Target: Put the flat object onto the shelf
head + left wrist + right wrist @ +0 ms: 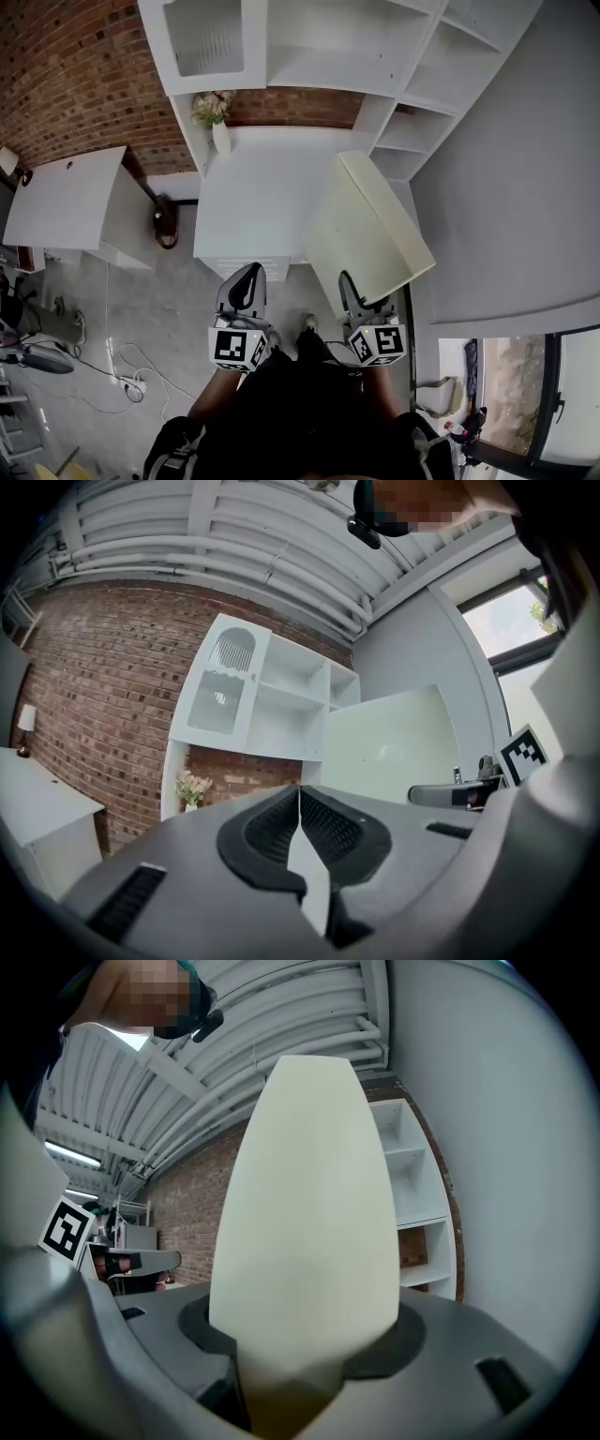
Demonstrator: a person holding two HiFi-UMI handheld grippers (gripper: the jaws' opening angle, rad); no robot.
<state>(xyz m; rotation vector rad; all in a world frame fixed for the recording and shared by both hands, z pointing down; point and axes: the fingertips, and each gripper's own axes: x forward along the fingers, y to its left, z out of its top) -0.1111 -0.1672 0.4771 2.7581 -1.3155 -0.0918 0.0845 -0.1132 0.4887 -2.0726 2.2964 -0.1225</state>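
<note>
The flat object is a cream board (370, 230), held tilted on edge above the right side of the white desk (258, 192). My right gripper (350, 287) is shut on the board's near end; in the right gripper view the board (309, 1213) fills the space between the jaws (300, 1358). The white shelf unit (328, 52) with open compartments stands beyond the desk, also visible as the shelf unit (272, 696) and shelf unit (412, 1194). My left gripper (251, 274) hangs at the desk's near edge, shut with nothing in it (300, 803). The left gripper view shows the board (394, 742) at right.
A vase of flowers (214, 114) stands at the desk's back left. A second white table (66, 197) sits at the left against the brick wall (75, 66). Cables (122, 375) lie on the floor. A grey wall (506, 187) runs along the right, with a window (511, 384) below it.
</note>
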